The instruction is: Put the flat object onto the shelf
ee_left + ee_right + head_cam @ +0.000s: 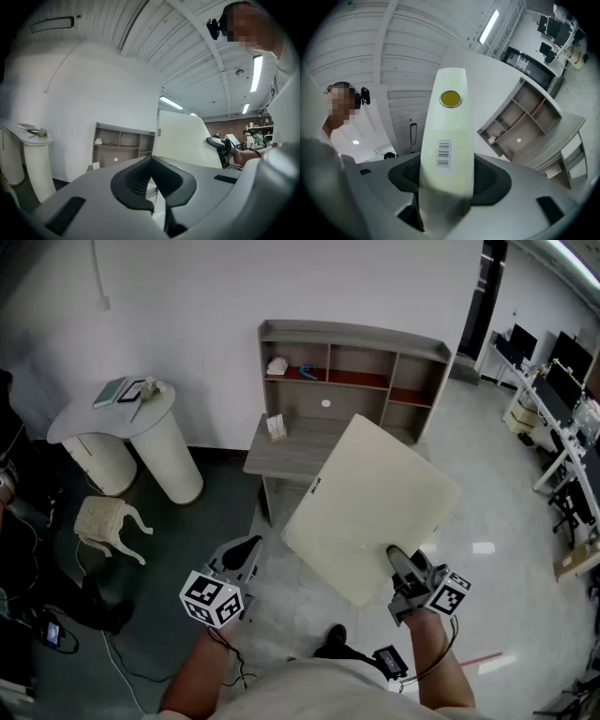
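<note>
The right gripper (401, 561) is clamped on the near corner of the flat cream board (370, 507), jaws spread wide around its thickness; the board hangs tilted in the air in front of the grey shelf (352, 362), its far edge over the unit's lower desk top (295, 451). The left gripper (246, 549) hangs beside it, apart from the board; its jaws are together with nothing between them.

Office: desks (562, 439) with monitors (565, 357), ceiling strip lights (256, 72).
</note>
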Motion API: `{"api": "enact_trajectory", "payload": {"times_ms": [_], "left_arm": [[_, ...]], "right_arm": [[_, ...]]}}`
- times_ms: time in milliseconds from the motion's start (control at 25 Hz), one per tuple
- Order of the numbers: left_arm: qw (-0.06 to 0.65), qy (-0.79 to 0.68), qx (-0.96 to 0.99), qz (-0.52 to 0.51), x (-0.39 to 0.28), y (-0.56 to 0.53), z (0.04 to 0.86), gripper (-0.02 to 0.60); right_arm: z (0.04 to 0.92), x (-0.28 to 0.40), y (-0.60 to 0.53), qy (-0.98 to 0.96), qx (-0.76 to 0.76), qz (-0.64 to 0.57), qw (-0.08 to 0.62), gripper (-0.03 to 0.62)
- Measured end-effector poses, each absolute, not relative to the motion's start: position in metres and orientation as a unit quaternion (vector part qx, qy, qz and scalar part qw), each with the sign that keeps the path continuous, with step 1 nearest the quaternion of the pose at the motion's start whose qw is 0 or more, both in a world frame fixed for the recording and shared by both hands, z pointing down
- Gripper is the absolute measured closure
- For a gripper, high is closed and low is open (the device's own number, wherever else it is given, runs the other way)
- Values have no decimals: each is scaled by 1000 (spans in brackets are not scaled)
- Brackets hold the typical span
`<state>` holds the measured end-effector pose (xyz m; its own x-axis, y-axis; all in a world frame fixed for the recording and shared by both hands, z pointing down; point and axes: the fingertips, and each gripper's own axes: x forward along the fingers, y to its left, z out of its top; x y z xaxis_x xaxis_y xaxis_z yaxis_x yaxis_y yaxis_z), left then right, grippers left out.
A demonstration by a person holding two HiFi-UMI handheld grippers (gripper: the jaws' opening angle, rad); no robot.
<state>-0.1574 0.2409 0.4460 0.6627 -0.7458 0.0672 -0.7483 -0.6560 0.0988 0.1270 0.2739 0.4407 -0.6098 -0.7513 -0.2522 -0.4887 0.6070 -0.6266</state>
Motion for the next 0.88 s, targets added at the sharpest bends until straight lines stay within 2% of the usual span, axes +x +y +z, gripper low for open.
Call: {"api": "enact_trajectory", "payload": {"times_ms": [520,880], "left_arm": [[66,-406,912,13,-40,151,447,569],[61,-393,917,21,15,119,451,569]], "right_arm": [[440,233,191,867,-341,-251,262,307],[451,277,161,865,-348,-260,252,307]]}}
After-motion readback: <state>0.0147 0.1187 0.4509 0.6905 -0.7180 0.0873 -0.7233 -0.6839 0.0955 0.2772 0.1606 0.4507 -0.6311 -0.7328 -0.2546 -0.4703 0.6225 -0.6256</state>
